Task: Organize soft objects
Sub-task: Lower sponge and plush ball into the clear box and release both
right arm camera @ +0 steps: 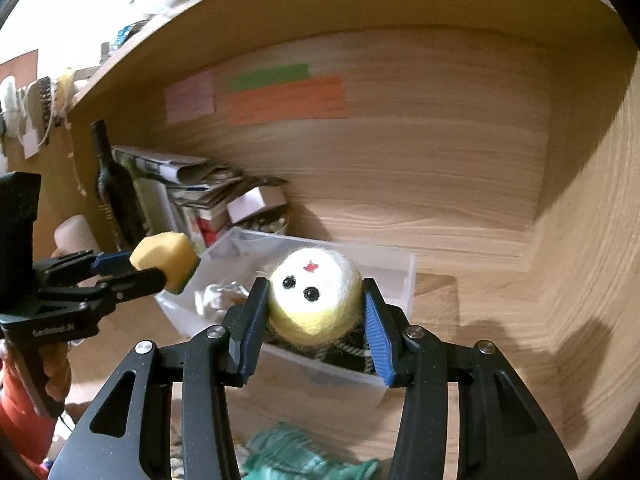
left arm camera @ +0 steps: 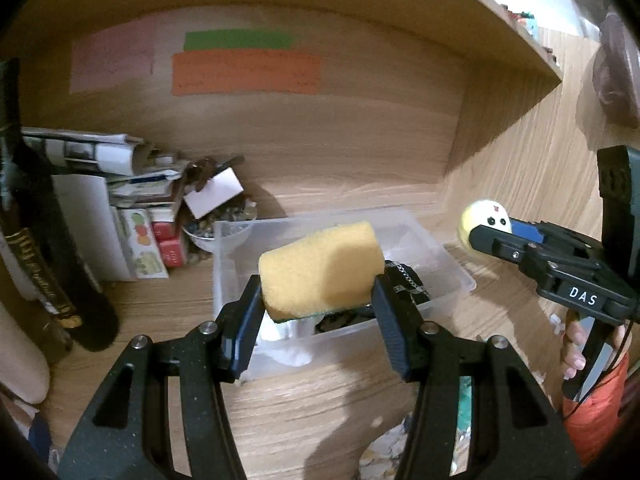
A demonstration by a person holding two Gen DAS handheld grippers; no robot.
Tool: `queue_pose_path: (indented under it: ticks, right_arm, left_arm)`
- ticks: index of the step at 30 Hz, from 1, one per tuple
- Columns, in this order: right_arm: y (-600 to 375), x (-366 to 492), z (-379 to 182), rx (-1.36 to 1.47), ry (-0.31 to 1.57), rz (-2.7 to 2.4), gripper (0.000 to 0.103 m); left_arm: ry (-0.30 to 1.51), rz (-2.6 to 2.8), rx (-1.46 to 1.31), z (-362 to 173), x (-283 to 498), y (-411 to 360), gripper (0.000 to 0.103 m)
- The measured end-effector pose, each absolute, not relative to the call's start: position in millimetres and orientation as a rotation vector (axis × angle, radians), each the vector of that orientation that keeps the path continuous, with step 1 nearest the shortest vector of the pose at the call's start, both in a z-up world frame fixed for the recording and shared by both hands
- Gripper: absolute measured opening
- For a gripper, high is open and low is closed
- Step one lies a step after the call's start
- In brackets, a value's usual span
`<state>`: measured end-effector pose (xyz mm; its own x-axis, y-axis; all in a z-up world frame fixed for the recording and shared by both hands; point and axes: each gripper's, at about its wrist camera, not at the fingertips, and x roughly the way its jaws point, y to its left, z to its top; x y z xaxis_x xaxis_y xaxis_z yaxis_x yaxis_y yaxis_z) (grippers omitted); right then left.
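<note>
My left gripper [left arm camera: 318, 292] is shut on a yellow sponge [left arm camera: 320, 268] with a green underside and holds it above the clear plastic bin [left arm camera: 456, 272]. It also shows in the right wrist view [right arm camera: 168, 262], over the bin's left end. My right gripper [right arm camera: 314, 306] is shut on a pale yellow felt ball [right arm camera: 314, 300] with two black eyes and a red mark, above the bin [right arm camera: 400, 268]. The ball also shows in the left wrist view [left arm camera: 480, 218]. White cloth [right arm camera: 216, 294] and a dark patterned fabric [left arm camera: 408, 284] lie in the bin.
The bin stands on a wooden desk under a shelf. At the back left are a dark bottle [right arm camera: 114, 192], stacked papers and boxes [left arm camera: 120, 168] and a bowl of small stones [left arm camera: 208, 228]. Green cloth [right arm camera: 296, 456] lies on the desk near me.
</note>
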<state>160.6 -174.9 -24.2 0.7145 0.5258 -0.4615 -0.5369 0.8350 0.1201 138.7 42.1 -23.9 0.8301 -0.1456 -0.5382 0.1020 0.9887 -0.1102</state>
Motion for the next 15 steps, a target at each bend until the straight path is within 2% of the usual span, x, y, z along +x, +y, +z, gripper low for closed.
queue_pose_path:
  ticks: [15]
  right_arm:
    - [-162.2,205.7,-70.5,-0.063,0.677,0.601,0.042]
  left_arm:
    - [0.703,-0.134,-0.009,-63.9,186.9,9.5,0.054]
